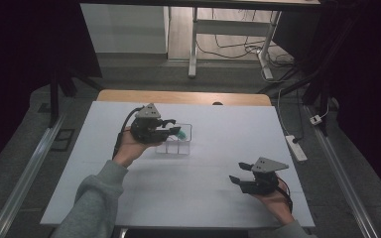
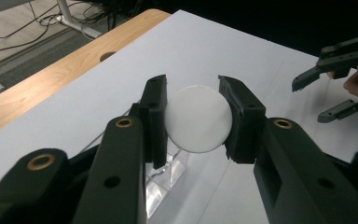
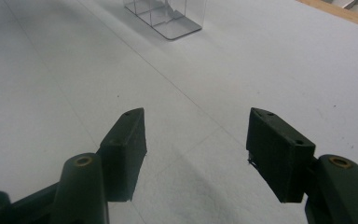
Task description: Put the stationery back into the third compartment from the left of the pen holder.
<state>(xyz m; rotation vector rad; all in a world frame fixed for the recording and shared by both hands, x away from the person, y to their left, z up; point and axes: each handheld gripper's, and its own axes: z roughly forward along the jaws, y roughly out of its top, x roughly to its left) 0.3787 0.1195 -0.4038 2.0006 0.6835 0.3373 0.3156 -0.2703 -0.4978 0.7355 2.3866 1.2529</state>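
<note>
My left gripper (image 1: 174,128) hovers over the middle left of the white table top, held level and shut on a small teal object (image 1: 179,134). In the left gripper view both pads press on its round white end (image 2: 198,118). Just under it stands a clear plastic box (image 1: 176,145) with several compartments; I cannot tell what they hold. Near the front right my right gripper (image 1: 235,172) is open, with bare table between its jaws (image 3: 196,116). The same gripper appears far off in the left gripper view (image 2: 317,98).
The white board (image 1: 203,188) lies on a wooden table whose far edge (image 1: 183,96) shows beyond it. The clear box (image 3: 168,14) is far ahead of the right gripper. A power strip (image 1: 296,147) and cables lie on the floor to the right.
</note>
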